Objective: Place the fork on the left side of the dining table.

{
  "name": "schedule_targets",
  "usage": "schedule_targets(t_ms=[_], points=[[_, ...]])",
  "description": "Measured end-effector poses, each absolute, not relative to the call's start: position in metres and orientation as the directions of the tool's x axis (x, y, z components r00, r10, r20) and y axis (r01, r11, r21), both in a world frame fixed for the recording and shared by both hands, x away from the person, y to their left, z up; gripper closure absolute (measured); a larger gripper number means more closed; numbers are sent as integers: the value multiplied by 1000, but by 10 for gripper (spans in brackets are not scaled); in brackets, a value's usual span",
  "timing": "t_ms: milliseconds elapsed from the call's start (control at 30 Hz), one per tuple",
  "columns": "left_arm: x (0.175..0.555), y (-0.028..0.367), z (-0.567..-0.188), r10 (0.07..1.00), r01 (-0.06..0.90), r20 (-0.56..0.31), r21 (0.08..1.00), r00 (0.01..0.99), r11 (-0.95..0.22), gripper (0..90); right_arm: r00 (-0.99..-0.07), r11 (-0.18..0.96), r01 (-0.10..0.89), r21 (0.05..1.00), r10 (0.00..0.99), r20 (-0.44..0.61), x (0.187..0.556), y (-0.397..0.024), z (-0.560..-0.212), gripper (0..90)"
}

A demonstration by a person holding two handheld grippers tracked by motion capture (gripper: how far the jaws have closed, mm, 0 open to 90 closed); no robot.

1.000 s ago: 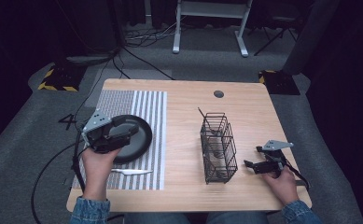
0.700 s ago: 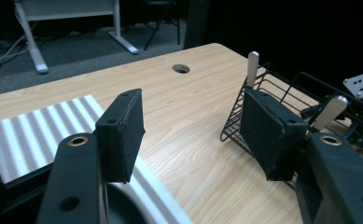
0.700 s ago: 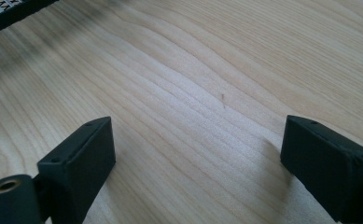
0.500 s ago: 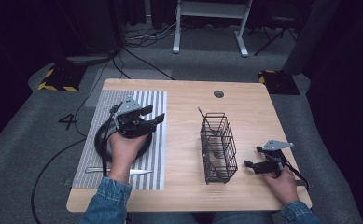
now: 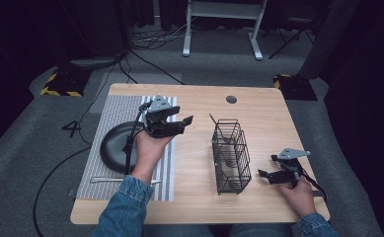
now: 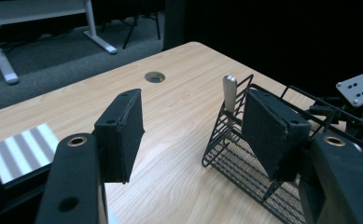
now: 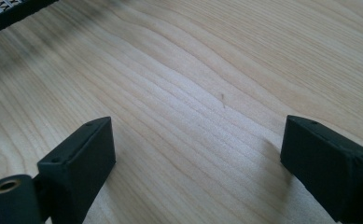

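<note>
— Left hand-held gripper (image 5: 179, 124) hangs above the bench (image 5: 199, 202), at the right edge of the striped mat (image 5: 111, 106). Its jaws stand wide with nothing between them, and they have just been opening a little further.

— What is it aimed at?

— The wire basket (image 5: 231, 155), I judge. In the left gripper view the basket (image 6: 244, 158) sits straight ahead past the right jaw, apart from the pads, with a metal handle (image 6: 229, 100) sticking up out of its far end.

— Which way does the basket lie?

— Its long axis runs away from the person, front to back along the bench. From the left hand-held gripper it lies to the right and slightly nearer the person.

— And the other side?

— Right hand-held gripper (image 5: 272, 174) rests low by the basket's near right corner, jaws wide too; the right gripper view shows bare wood (image 7: 193, 93) between them. It is plainly the closer one, just beside the basket, while the left has a gap to cross.

— Anything left behind on the mat?

— A dark plate (image 5: 114, 146) and a thin piece of cutlery (image 5: 105, 179) lying crosswise near the person; which piece it is, I cannot tell.

— So what does the move hinge on?

— Probably that upright handle: the left jaws would need to come over the basket's far end.
</note>
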State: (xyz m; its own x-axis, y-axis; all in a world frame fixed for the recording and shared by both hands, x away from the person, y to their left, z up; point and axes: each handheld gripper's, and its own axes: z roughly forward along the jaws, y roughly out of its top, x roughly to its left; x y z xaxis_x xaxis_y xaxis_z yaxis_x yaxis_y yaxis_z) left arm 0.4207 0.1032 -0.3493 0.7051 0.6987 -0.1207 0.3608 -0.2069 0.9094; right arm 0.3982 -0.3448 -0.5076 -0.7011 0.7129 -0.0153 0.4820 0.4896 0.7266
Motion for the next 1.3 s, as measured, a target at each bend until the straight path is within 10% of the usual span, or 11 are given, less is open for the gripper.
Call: schedule_targets(t_ms=[733,1300], points=[[461,46,-375,660,417,-153,869,736,-264,381,-700,489,482,727,714,-16,398,-345,-508,101],[466,29,-384,611,440,-198,855,766,-274,740,-700,490,480,728,714,-19,398,-345,-508,105]])
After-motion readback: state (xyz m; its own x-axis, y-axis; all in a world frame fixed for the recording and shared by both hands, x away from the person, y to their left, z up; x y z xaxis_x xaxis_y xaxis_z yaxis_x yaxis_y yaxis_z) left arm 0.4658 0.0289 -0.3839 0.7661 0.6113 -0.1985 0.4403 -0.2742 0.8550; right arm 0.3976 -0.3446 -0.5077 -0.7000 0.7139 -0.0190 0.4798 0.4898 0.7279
